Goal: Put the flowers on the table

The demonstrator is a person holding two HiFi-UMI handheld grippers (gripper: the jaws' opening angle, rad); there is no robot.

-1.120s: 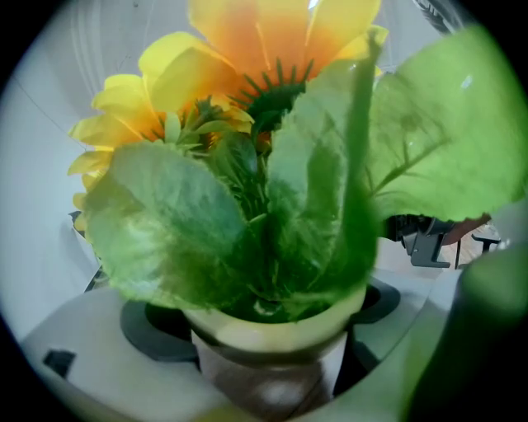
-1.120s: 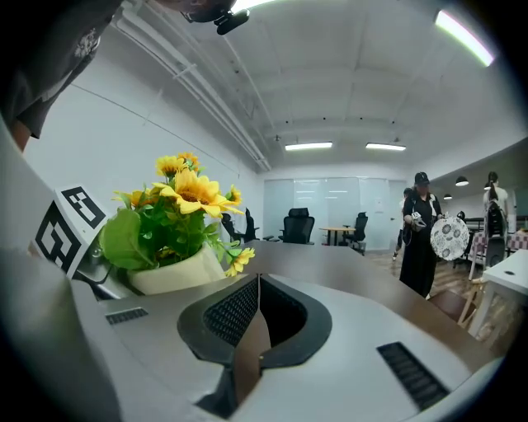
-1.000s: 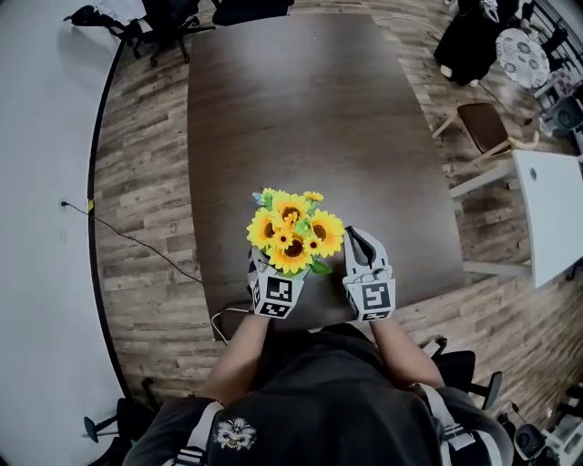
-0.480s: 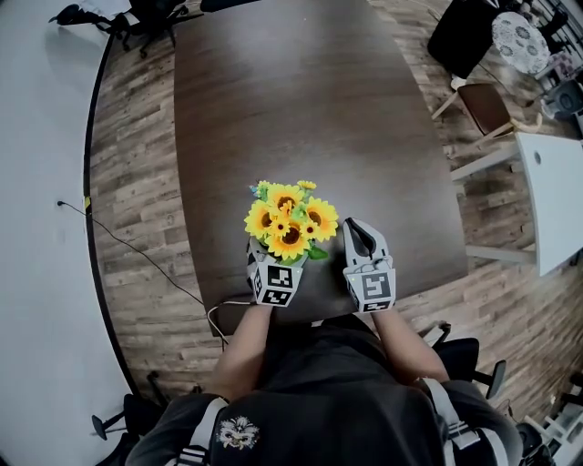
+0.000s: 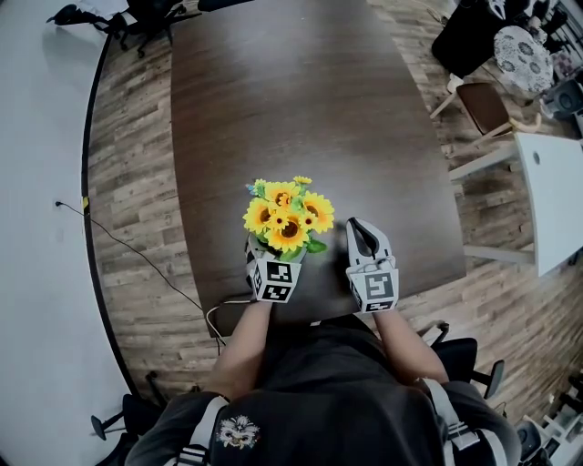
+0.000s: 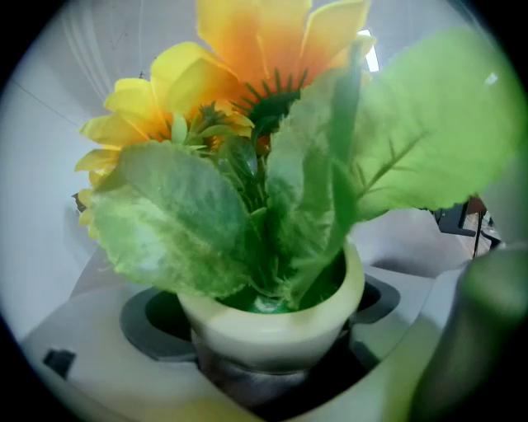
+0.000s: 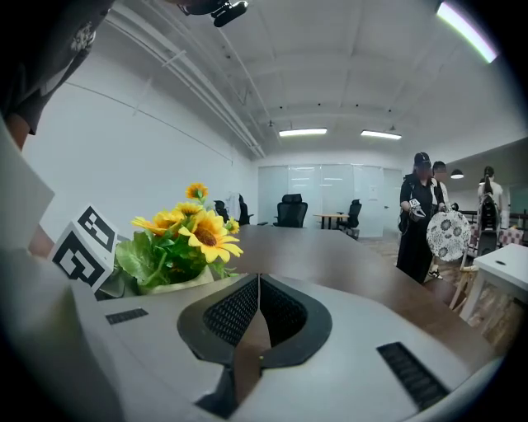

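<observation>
A small cream pot [image 6: 272, 317] of yellow sunflowers [image 5: 284, 215] with green leaves sits between the jaws of my left gripper [image 5: 264, 248], which is shut on it over the near end of the dark brown table [image 5: 301, 100]. Whether the pot rests on the tabletop is hidden by the blooms. In the left gripper view the leaves and flowers fill the picture. My right gripper [image 5: 361, 232] is beside it on the right, shut and holding nothing. From the right gripper view the flowers [image 7: 186, 235] show at the left.
A white table [image 5: 554, 196] and a brown chair [image 5: 483, 107] stand to the right. Office chairs [image 5: 137, 14] are at the far left. A cable [image 5: 137, 250] runs over the wood floor on the left. People [image 7: 422, 216] stand beyond the table's far end.
The flowers and both grippers have shifted slightly toward the near edge of the table and look a little lower. The right gripper stays shut.
</observation>
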